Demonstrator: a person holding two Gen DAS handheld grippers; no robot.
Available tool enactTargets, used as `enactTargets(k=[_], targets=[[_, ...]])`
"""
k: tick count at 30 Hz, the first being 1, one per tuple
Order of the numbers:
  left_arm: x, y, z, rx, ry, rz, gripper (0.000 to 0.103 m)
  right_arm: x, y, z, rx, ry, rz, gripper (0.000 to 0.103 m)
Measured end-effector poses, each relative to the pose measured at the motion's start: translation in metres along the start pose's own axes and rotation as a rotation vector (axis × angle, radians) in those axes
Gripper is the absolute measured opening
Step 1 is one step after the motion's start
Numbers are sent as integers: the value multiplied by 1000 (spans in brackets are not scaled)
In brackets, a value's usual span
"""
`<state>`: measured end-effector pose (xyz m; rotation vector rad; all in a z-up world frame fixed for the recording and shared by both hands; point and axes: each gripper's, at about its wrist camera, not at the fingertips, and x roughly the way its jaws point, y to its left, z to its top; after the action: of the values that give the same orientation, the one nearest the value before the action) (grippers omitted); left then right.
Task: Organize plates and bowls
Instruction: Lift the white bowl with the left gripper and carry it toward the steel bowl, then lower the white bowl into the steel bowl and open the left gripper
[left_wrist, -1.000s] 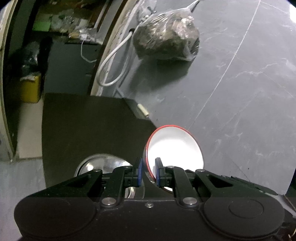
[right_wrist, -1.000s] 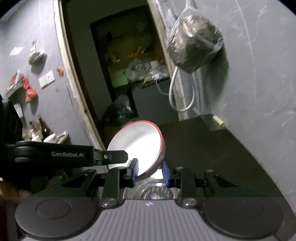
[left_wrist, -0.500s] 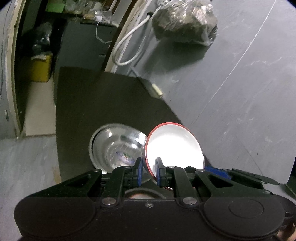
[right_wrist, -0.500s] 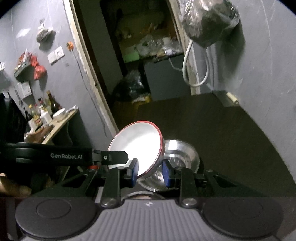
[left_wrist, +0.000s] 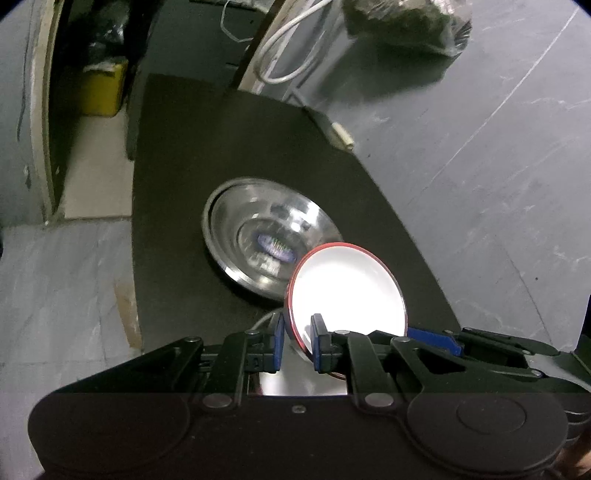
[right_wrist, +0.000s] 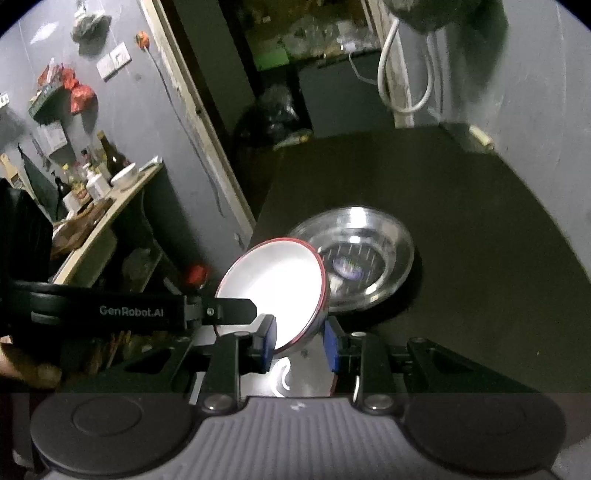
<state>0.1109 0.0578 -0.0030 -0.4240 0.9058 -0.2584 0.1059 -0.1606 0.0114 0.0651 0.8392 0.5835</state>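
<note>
A white bowl with a red rim (left_wrist: 347, 288) is held tilted above the dark table (left_wrist: 221, 155). My left gripper (left_wrist: 297, 343) is shut on its near rim. My right gripper (right_wrist: 299, 345) is shut on the same bowl (right_wrist: 273, 288), one pad inside and one outside the wall. The left gripper's black finger (right_wrist: 236, 310) reaches in from the left in the right wrist view. A blue fingertip (left_wrist: 436, 336) of the right gripper shows at the right of the left wrist view. Just beyond the held bowl, a shiny steel bowl (left_wrist: 266, 243) rests upright on the table (right_wrist: 480, 229).
A grey wall (left_wrist: 480, 147) runs along the table's right side, with a plastic bag (left_wrist: 406, 22) and a white cable (left_wrist: 288, 55) hanging on it. Something shiny (right_wrist: 299, 369) lies under the grippers. A doorway (right_wrist: 295, 55) and a cluttered shelf (right_wrist: 96, 184) are at the left.
Both grippers have sunk and tipped downward with the red-rimmed bowl. The steel bowl, barely seen before, now lies in full view just beyond the held bowl.
</note>
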Motion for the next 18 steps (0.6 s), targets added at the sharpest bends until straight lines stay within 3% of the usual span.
enactTargets(k=[9,18], targets=[[13,-7,-15,7,104,86,17,16,-7,-9,18,111,1,31],[13,-16,-16,39,139,120,18,19,-9,-12,20,138,-6,32]])
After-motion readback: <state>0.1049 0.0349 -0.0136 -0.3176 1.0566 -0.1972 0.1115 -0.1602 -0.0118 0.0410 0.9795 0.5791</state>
